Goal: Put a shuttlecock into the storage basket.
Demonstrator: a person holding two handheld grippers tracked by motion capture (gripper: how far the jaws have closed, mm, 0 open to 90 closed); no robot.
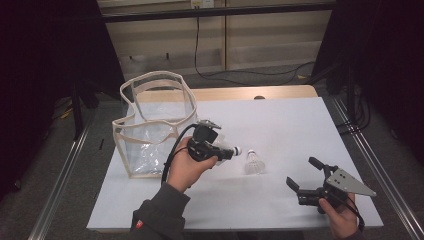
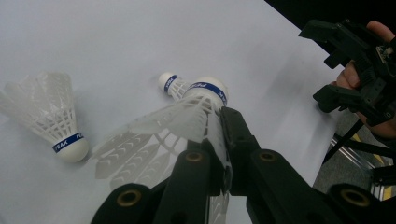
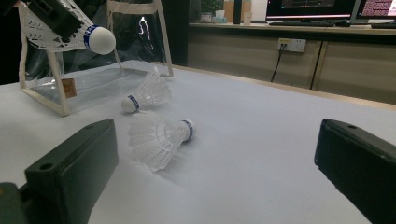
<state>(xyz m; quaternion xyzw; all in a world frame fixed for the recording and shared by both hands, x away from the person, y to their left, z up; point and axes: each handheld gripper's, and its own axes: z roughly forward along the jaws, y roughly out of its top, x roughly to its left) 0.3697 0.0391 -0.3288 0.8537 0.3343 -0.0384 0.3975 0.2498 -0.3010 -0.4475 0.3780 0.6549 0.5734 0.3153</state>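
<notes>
Worktop (image 1: 280,120): white, with dim room behind.
Clear bag (image 1: 150,125): stands at left, mouth open upward.
Left gripper (image 1: 227,151): jaws pinching shuttlecock (image 1: 231,149) by its feathers; carry gently, release above the bag mouth.
Lying shuttlecock (image 1: 254,161): rests mid-worktop.
Right gripper (image 1: 303,173): jaws spread, empty.

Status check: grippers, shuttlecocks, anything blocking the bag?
Left gripper shut on a shuttlecock, lifted. Right gripper open, empty. Two shuttlecocks on the table. Clear bag upright, path open.
</notes>
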